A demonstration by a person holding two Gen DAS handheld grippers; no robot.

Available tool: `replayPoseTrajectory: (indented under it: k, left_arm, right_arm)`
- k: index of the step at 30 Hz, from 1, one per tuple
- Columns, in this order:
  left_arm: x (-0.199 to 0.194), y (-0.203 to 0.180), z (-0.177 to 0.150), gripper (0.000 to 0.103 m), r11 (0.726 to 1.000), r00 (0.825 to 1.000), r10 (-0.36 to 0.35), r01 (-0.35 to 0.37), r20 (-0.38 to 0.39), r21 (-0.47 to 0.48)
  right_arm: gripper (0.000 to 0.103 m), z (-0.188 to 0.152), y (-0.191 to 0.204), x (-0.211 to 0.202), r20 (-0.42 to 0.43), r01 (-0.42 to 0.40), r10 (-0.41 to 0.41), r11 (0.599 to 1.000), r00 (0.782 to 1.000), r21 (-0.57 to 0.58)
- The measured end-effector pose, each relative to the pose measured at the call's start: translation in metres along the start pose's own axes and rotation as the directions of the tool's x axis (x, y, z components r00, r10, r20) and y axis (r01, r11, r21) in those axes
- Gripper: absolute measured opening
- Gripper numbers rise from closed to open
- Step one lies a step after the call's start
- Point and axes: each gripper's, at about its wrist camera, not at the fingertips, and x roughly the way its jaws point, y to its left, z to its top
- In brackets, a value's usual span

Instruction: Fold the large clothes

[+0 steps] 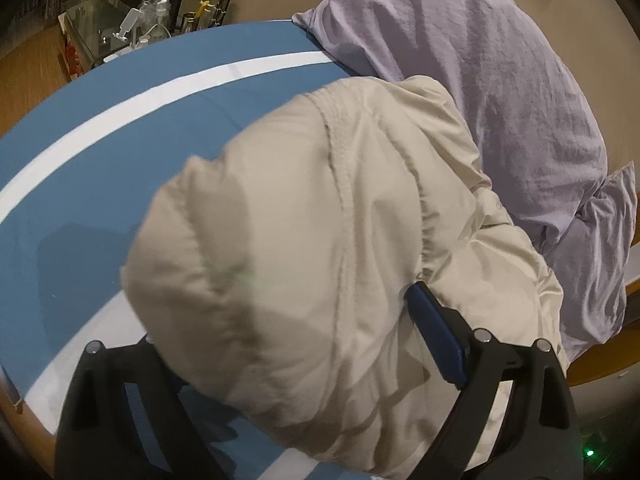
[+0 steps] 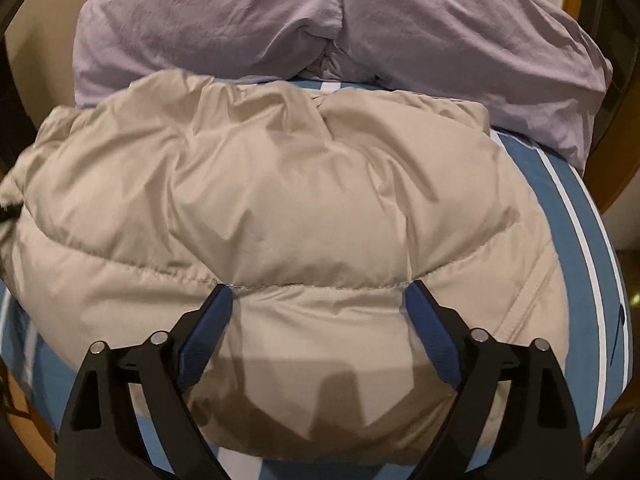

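A beige puffer jacket [image 1: 320,220] lies bunched on a blue cloth with white stripes [image 1: 120,92]. In the left wrist view the jacket bulges up between the wide-apart fingers of my left gripper [image 1: 288,320]; its left fingertip is hidden under the fabric and the right blue pad [image 1: 436,340] rests against the jacket. In the right wrist view the same jacket [image 2: 300,200] lies folded, and my right gripper [image 2: 316,300] is open just above its quilted seam, with both blue pads apart and gripping nothing.
A lilac garment [image 1: 500,80] lies crumpled behind the jacket; it also shows in the right wrist view [image 2: 280,20]. A glass box and small clutter [image 1: 132,28] stand at the far left edge. The wooden table rim [image 2: 612,184] curves at the right.
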Motion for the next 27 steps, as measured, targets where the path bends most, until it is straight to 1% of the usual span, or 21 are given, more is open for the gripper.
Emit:
replayPoseTrajectory:
  k: [1,3,4,6,7,9,12,16,20,23,26,27]
  left_arm:
    - [0.0,-0.001,0.0,0.085,1.0,1.0,0.0,0.0,0.004,0.001]
    - [-0.001,-0.005,0.0,0.076,1.0,1.0,0.002,-0.002,0.016,0.003]
    - [-0.003,-0.006,0.0,0.074,1.0,1.0,0.001,-0.001,0.022,0.004]
    - [-0.006,-0.008,0.001,0.061,1.0,0.999,-0.009,0.008,0.031,0.003]
    - [-0.008,-0.009,0.002,0.057,1.0,0.999,-0.017,0.017,0.036,0.001]
    - [-0.012,-0.01,0.004,0.045,0.999,0.999,-0.034,0.034,0.042,-0.001]
    - [-0.021,-0.015,0.008,0.035,0.997,0.996,-0.073,0.073,0.046,0.002]
    - [-0.033,-0.03,0.012,0.031,0.994,0.992,-0.107,0.105,0.062,0.028]
    - [-0.052,-0.056,0.014,0.03,0.983,0.982,-0.17,0.163,0.084,0.082]
    - [-0.068,-0.08,0.012,0.029,0.966,0.969,-0.23,0.215,0.094,0.14]
    - [-0.083,-0.11,0.007,0.029,0.939,0.95,-0.296,0.271,0.096,0.212]
    - [-0.09,-0.123,0.004,0.029,0.924,0.941,-0.325,0.294,0.094,0.246]
  right_arm:
    - [0.093,-0.001,0.001,0.001,0.002,0.001,-0.001,1.0,1.0,-0.008]
    - [0.095,-0.002,0.001,0.004,0.002,-0.003,0.003,1.0,1.0,-0.01]
    - [0.095,-0.003,0.001,0.004,0.003,-0.005,0.005,1.0,1.0,-0.01]
    - [0.096,-0.004,0.001,0.005,0.005,-0.008,0.008,1.0,1.0,-0.012]
    - [0.096,-0.005,0.001,0.005,0.007,-0.009,0.009,1.0,1.0,-0.013]
    - [0.096,-0.006,0.001,0.006,0.008,-0.01,0.01,1.0,1.0,-0.014]
    - [0.097,-0.005,0.001,0.008,0.006,-0.011,0.011,1.0,1.0,-0.014]
    - [0.098,-0.005,0.002,0.008,0.002,-0.01,0.01,1.0,1.0,-0.019]
    - [0.098,-0.005,0.002,0.009,-0.001,-0.009,0.009,1.0,1.0,-0.023]
    - [0.098,-0.005,0.002,0.008,-0.003,-0.007,0.007,1.0,1.0,-0.025]
    - [0.098,-0.005,0.001,0.009,-0.005,-0.005,0.004,1.0,1.0,-0.028]
    - [0.098,-0.005,0.0,0.009,-0.005,-0.004,0.004,1.0,1.0,-0.028]
